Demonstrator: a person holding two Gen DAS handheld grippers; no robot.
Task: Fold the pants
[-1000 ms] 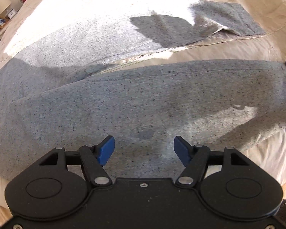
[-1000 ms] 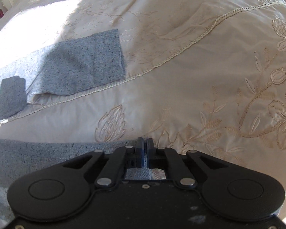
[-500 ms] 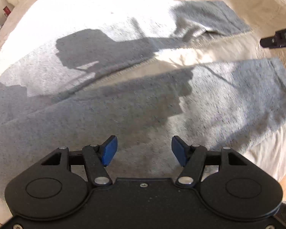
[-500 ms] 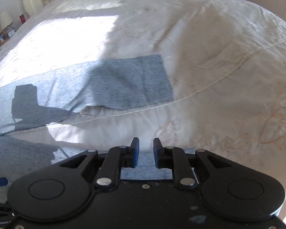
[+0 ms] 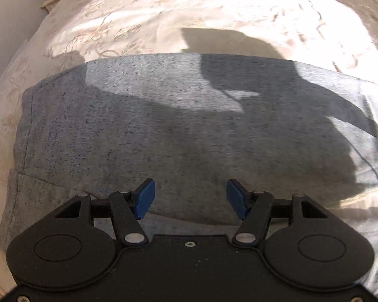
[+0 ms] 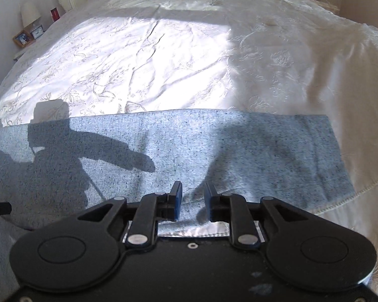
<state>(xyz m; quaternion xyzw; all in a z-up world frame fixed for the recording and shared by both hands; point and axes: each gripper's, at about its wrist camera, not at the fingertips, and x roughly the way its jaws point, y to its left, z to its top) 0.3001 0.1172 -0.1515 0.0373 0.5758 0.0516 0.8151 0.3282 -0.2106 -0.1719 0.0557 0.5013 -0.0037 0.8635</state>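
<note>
Left wrist view: we are hovering our left gripper [image 5: 190, 197], released wide, over the grey sweatpants [image 5: 163, 130] lying flat on the embroidered bedspread [image 5: 138, 25] — our right gripper [image 6: 193, 200] has just been opening, nothing between its jaws, ready for regripping.

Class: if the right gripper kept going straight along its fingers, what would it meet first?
Most likely the grey pants lying flat on the bedspread. The right gripper points down at them with open jaws and nothing between; depth is hard to judge.
</note>
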